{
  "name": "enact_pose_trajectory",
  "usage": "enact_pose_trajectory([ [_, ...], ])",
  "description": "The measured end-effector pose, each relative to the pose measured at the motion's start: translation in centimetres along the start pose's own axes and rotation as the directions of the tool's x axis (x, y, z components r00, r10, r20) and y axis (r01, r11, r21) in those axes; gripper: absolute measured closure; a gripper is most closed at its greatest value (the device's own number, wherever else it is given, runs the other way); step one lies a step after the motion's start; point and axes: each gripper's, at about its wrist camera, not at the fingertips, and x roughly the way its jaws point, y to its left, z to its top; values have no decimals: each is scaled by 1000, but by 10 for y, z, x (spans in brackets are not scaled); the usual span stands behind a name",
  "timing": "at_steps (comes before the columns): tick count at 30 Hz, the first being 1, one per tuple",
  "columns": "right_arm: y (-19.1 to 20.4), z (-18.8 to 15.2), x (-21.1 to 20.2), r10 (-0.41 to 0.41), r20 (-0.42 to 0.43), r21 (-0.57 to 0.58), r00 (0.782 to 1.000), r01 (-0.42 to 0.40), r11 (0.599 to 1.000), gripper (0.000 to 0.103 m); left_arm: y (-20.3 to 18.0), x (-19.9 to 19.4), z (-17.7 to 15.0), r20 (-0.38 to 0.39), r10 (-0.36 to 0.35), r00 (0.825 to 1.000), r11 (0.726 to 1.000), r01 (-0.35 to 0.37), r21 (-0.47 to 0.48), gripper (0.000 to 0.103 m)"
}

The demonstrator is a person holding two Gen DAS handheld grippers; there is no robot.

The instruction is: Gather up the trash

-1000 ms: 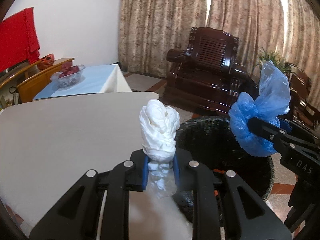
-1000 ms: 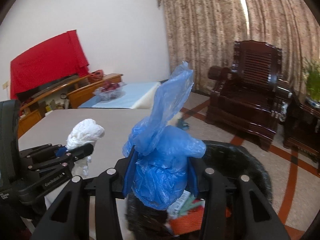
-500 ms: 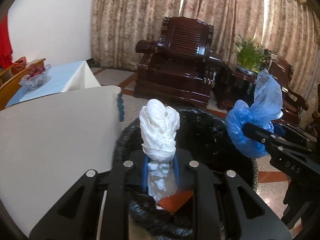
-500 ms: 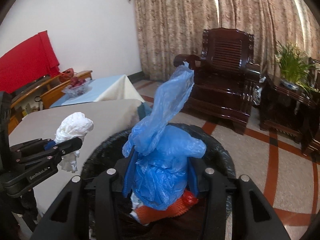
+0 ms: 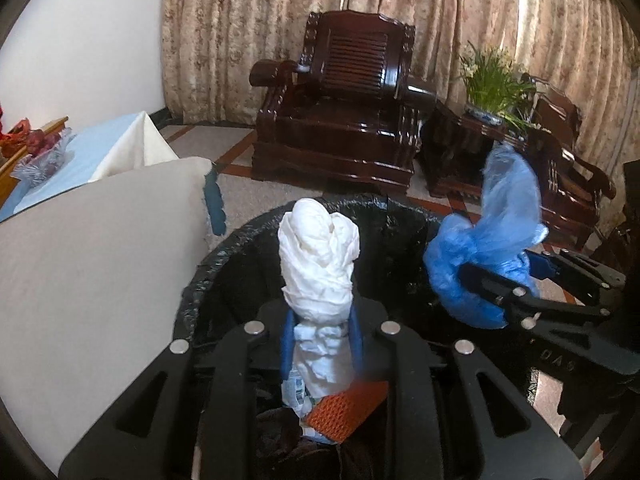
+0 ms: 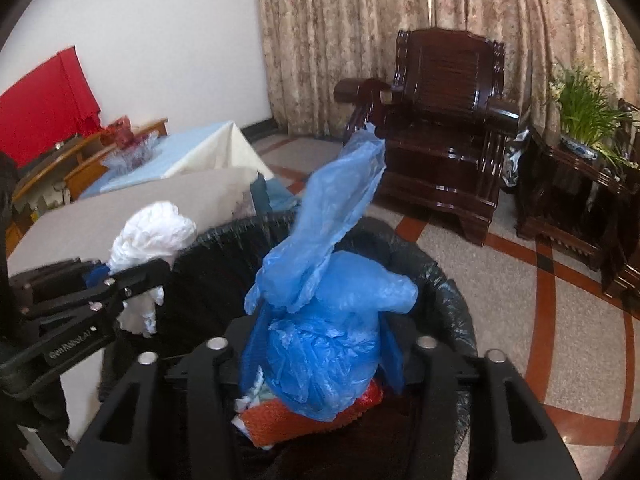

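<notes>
Change since earlier: both grippers have come off the table and now hang over the black-lined trash bin [image 5: 224, 248]; a second ago the left one sat over the tabletop.
Left gripper [image 5: 320, 344]: jaws have just been opening; the white crumpled wad [image 5: 316, 268] stands upright between the blue pads, which look slightly off it on the right side. Contact hard to confirm.
Right gripper [image 6: 320, 356]: jaws have just been opening too; the blue plastic bag [image 6: 324, 320] bulges between the pads and seems to touch both. Whether they press on it, cannot tell.
Task things, place: both pieces are above the bin's mouth, wad toward the table side, bag toward the far side.
Hidden or unclear: bin's lower interior blocked by gripper frames; only an orange mesh piece [image 5: 348, 408] and some printed wrappers show at the bottom. The bag's tail is motion-blurred in the left view.
Surroundings: table [image 5: 80, 260] with pale cloth just beside the bin; dark wooden armchair [image 5: 344, 112] beyond; potted plant [image 5: 492, 84] on a side stand; patterned curtains behind.
</notes>
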Motion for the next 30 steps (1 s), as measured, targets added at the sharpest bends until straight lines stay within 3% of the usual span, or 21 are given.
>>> enact_pose_trajectory([
  [2,-2,-2,3,-7,-13,5,1000,7,1000,39,2,3,-1,-5,-2,1000,1000,2,-4,59],
  [4,-5,-4,3,-16,-15,13,1000,16,1000,34,6,2,-1,0,-15,1000,1000,15,-20,49],
  [5,-6,-5,1,-25,-11,16,1000,26,1000,27,8,1,-1,3,-15,1000,1000,15,-23,43],
  [9,-11,-6,-11,-57,10,38,998,56,998,11,14,-8,0,23,-8,1000,999,9,-39,34],
  [12,-17,-2,-18,-52,24,59,998,51,997,6,20,-20,2,45,5,999,999,-3,-47,27],
  [14,-16,1,-26,-46,36,63,998,44,997,6,25,-32,3,62,26,998,998,-23,-55,18],
  [17,-11,5,-41,-28,62,58,998,24,998,6,31,-49,10,81,45,996,997,-40,-67,13],
  [30,45,17,-104,97,136,-17,986,-95,995,6,47,-139,0,129,144,981,985,-131,-110,8],
])
